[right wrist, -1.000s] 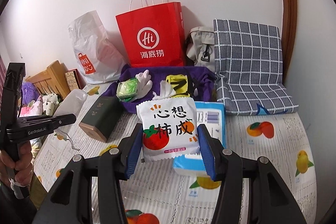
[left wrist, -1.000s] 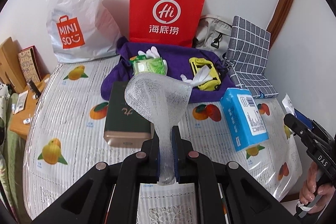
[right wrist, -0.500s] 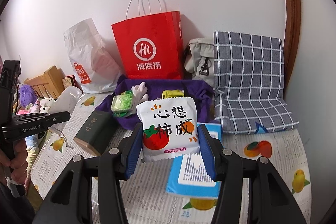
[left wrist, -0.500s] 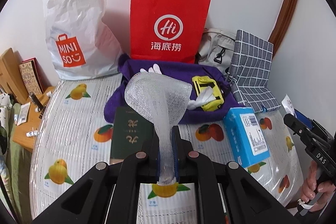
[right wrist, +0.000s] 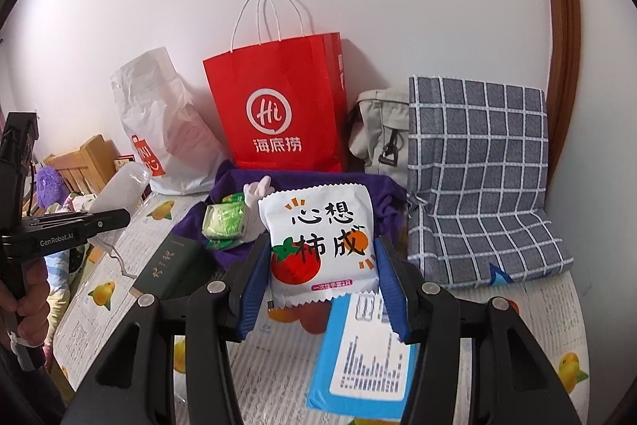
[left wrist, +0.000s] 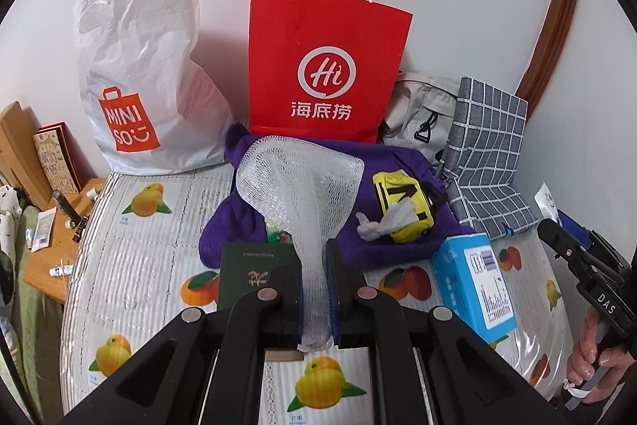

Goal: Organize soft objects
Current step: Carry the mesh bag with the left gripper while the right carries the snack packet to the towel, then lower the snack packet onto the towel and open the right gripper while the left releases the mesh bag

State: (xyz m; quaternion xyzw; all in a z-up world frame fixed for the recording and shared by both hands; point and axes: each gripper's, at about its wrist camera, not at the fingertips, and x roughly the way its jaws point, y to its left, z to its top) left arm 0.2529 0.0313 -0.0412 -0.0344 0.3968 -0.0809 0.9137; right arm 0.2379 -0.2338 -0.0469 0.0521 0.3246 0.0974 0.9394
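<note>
Clenched on the white foam net sleeve [left wrist: 302, 194], the left gripper [left wrist: 316, 289] holds it above the purple cloth [left wrist: 382, 241]; the right gripper [right wrist: 322, 289] grasps a glove packet [right wrist: 318, 245] sideways (both likely light, squashy; grip edges).

Rear wall: blocked by white plastic bag [left wrist: 143, 74], red paper bag [left wrist: 322, 66], grey backpack [left wrist: 422, 114], checked cushion [left wrist: 489, 146].
Centre: purple cloth [left wrist: 382, 237], green box [left wrist: 251, 273], blue packet [left wrist: 473, 281] obstruct.
Left bed surface [left wrist: 131, 257]: open passage.
</note>
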